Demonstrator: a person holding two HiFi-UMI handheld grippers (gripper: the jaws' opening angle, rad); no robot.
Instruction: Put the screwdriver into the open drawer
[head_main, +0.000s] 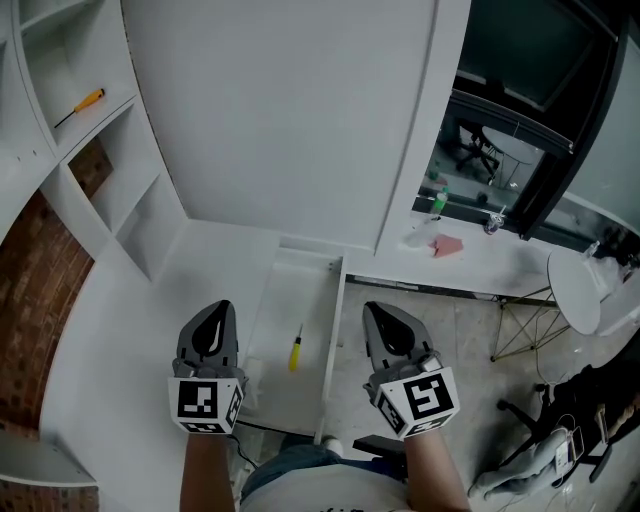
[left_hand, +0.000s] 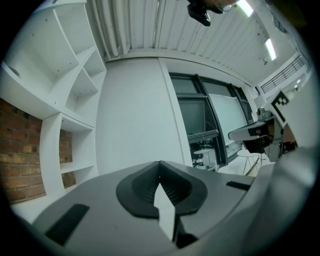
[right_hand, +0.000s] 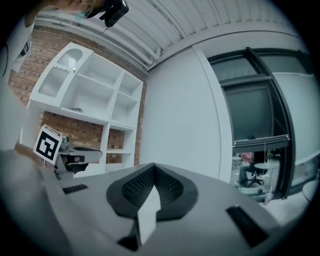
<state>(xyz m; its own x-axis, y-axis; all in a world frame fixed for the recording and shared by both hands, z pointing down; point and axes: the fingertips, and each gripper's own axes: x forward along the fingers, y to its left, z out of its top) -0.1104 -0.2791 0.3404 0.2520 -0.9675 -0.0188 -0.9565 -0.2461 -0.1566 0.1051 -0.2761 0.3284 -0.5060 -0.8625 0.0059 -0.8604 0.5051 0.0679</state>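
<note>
Hovering above the open drawer (head_main: 285, 290) with the screwdriver (head_main: 295, 350) already lying on its floor.
Judging the task as good as done, nothing left but perhaps backing away; reading left gripper (head_main: 215, 320) and right gripper (head_main: 385, 325) pinched together on nothing in their own views; finding drawer, screwdriver and a second orange-handled screwdriver (head_main: 80, 107) on a shelf (head_main: 112, 108) only from the head view.
</note>
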